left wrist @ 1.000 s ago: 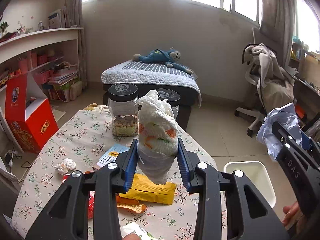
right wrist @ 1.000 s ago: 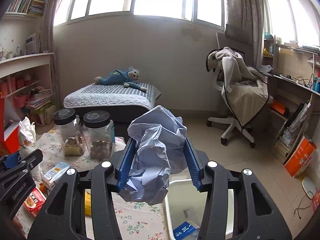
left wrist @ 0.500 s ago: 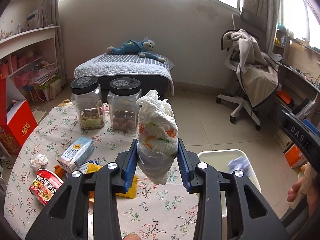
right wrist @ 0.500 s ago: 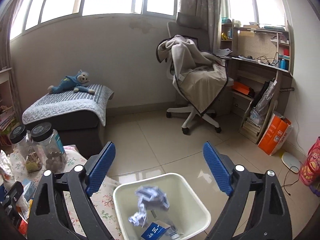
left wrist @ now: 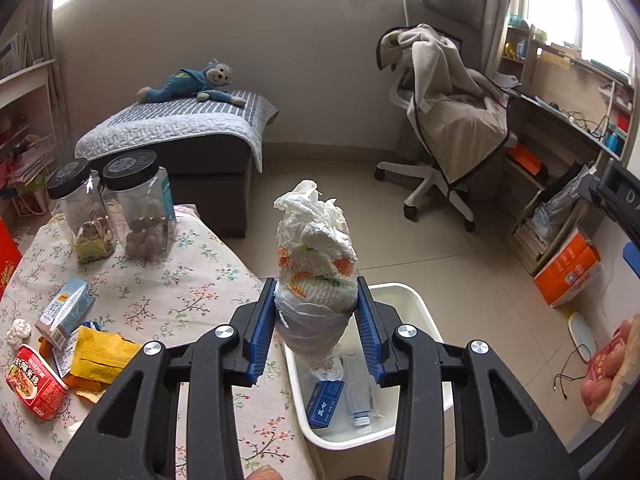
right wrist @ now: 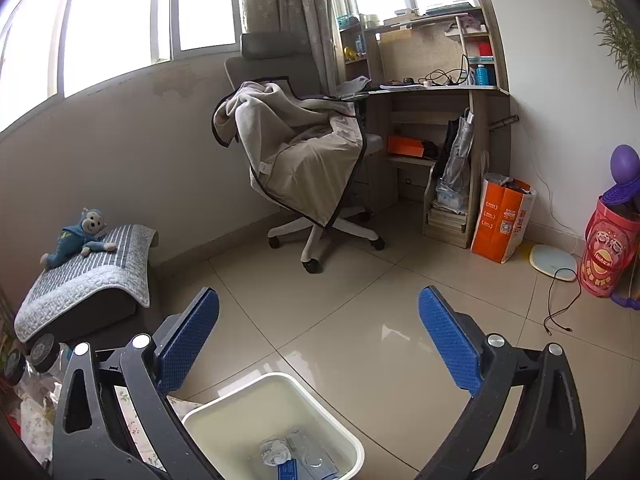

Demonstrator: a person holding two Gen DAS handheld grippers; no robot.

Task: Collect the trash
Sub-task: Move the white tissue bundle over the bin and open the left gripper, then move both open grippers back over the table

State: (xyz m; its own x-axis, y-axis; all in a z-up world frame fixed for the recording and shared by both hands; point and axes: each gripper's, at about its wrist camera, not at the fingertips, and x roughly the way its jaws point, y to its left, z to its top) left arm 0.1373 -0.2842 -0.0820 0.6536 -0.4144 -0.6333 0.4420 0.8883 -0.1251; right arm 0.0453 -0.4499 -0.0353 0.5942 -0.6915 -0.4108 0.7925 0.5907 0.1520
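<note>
My left gripper point(left wrist: 316, 320) is shut on a crumpled white bag point(left wrist: 314, 256) with orange and green print, held upright above the table edge, over the near side of the white trash bin point(left wrist: 416, 300). The bin holds a blue box point(left wrist: 326, 398) and a grey wrapper. My right gripper point(right wrist: 318, 338) is open and empty above the bin point(right wrist: 240, 404), where the crumpled bluish paper ball point(right wrist: 275, 451) lies. On the floral table point(left wrist: 180, 280) lie a yellow packet point(left wrist: 102, 354), a red noodle cup point(left wrist: 34, 386), a small carton point(left wrist: 66, 312) and a paper wad point(left wrist: 19, 330).
Two black-lidded jars point(left wrist: 138, 204) stand at the table's far side. A low bed with a blue monkey toy point(left wrist: 188, 84) is behind. An office chair draped with a blanket point(right wrist: 300, 160), a desk point(right wrist: 440, 92) and an orange bag point(right wrist: 502, 220) stand on the tiled floor.
My right gripper opened and dropped the bluish paper ball into the bin, then swung right. My left gripper carried the white bag rightward from over the table to the bin.
</note>
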